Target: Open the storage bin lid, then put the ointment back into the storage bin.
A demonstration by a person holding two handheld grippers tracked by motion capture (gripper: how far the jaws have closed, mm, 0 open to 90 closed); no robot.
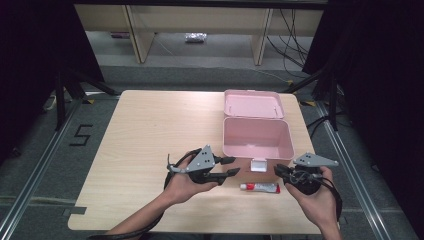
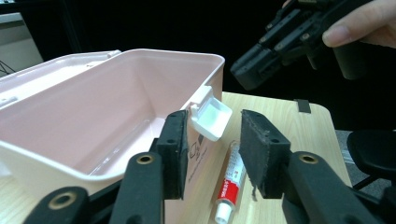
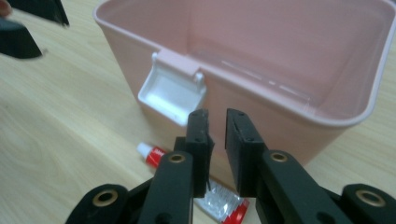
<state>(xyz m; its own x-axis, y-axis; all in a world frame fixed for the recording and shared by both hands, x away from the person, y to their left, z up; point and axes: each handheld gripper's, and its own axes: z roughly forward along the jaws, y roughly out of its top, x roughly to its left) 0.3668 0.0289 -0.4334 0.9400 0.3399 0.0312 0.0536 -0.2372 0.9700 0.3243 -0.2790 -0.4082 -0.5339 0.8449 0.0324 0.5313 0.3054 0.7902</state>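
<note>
red-and-white tube [image 1: 260, 187] lies on the table [image 1: 150, 135] between the left gripper [image 1: 231, 166], jaws wide and empty, and the right gripper [image 1: 278, 170], jaws narrow and empty. likely light, soft, slippery; grip mid-body. beyond sits the open pink box [image 1: 257, 137].

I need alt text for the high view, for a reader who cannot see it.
An open, empty pink plastic box with a white latch sits on a light wooden table. In front of it lies a red-and-white tube, between the person's left gripper and right gripper, both open.
</note>
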